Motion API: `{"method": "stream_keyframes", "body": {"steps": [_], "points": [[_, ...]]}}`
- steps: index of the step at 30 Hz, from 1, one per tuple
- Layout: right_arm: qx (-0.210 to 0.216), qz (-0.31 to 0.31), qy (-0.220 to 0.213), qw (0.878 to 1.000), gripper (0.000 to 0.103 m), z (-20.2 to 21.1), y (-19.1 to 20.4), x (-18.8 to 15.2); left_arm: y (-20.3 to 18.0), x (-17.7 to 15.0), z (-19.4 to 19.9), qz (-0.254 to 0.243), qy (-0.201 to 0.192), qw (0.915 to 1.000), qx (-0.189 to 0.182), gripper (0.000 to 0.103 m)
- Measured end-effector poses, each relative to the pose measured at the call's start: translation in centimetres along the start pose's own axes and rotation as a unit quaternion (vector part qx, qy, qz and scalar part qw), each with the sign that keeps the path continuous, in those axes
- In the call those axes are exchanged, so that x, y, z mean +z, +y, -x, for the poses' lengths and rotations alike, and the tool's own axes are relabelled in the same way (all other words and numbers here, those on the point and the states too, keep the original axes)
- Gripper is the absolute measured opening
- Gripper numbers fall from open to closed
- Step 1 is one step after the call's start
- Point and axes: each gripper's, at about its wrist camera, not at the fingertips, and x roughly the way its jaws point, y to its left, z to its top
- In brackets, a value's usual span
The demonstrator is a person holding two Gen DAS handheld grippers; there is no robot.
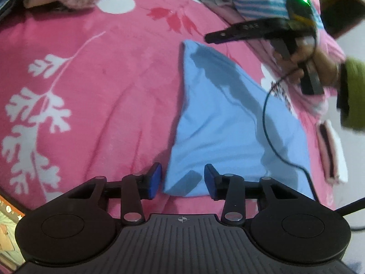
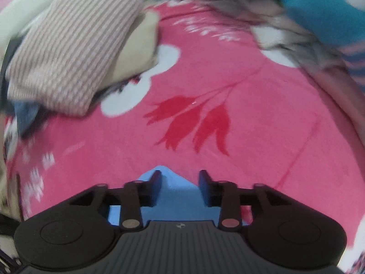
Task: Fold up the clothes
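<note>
**Blue garment flat on pink bedspread, both grippers standing open over it**

The light blue garment point(image 1: 230, 123) lay folded on the pink floral bedspread point(image 1: 95, 96), its shape narrowing to a point at the far end and widening toward the near edge. In the left wrist view its near left corner sat between the two blue-padded fingers of the left gripper point(image 1: 182, 180). The jaws stood apart with a clear gap on both sides of the cloth corner; the pads did not press on it. A dark shadow of one finger fell on the fabric.

In the right wrist view the pointed far end of the same garment showed between the fingers of the right gripper point(image 2: 180, 187). Those jaws were likewise parted, and the cloth lay beneath them rather than pinched; no contact with the pads could be confirmed.

The left wrist view also showed the right gripper from the side, held above the garment's far end by a hand point(image 1: 317, 66) in a green sleeve point(image 1: 353, 96), with a green light on its body and a black cable point(image 1: 269, 123) trailing across the blue fabric.

Farther out, a striped beige-and-pink cloth point(image 2: 68, 52) lay piled at the upper left of the right wrist view, and a blue patterned textile point(image 2: 324, 9) lay at the upper right. The edges of that view were blurred.
</note>
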Motion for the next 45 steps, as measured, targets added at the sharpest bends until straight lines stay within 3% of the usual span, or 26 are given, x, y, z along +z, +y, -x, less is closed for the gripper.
{"method": "stream_keyframes", "body": {"steps": [3,4,5,6,7,13,20,25,31,37,42,45], "points": [[0.011,0.037,0.027,0.999,0.038,-1.3,0.8,0.3,-0.4,-0.2,-0.1,-0.011,-0.001,0.9999,0.011,0.022],[0.012,0.045,0.03,0.998,0.032,-1.5,0.9,0.4,-0.5,-0.3,-0.1,-0.013,-0.002,0.9998,0.014,0.011],[0.011,0.052,0.032,0.998,0.012,-1.7,1.0,0.3,-0.4,-0.3,0.0,-0.014,-0.004,0.9998,0.012,0.006],[0.011,0.06,0.034,0.998,0.002,-1.9,1.2,0.3,-0.4,-0.3,0.2,-0.015,-0.006,0.9998,0.011,0.005],[0.012,0.057,0.024,0.998,0.001,-1.6,1.1,0.3,-0.4,-0.3,0.3,-0.016,-0.007,0.9998,0.009,0.004],[0.01,0.005,-0.044,0.999,0.0,1.4,-0.1,-0.2,-0.1,-0.3,0.8,-0.027,0.004,0.9996,-0.008,0.003],[-0.008,-0.031,-0.051,0.998,0.0,0.0,-1.5,-0.2,0.7,-0.1,0.4,-0.017,0.02,0.9996,0.002,0.003],[-0.005,-0.015,-0.067,0.998,0.001,-1.1,-0.4,-0.1,0.9,-0.2,0.3,-0.002,0.028,0.9996,0.001,0.003],[0.0,-0.013,-0.106,0.994,0.001,0.3,0.2,-0.2,0.2,-0.4,0.3,0.002,0.022,0.9997,-0.003,0.003],[-0.017,-0.034,-0.082,0.996,0.004,-1.2,-0.5,-0.4,0.7,-0.4,0.0,0.022,0.031,0.9993,0.004,0.006],[0.006,-0.133,-0.143,0.981,0.004,3.1,-2.6,-1.3,0.9,-0.5,0.1,0.05,0.029,0.9983,0.002,0.008],[0.035,-0.153,-0.15,0.976,0.004,6.7,-2.2,-3.1,1.0,-0.5,0.7,0.066,0.024,0.9975,0.006,0.017]]}}
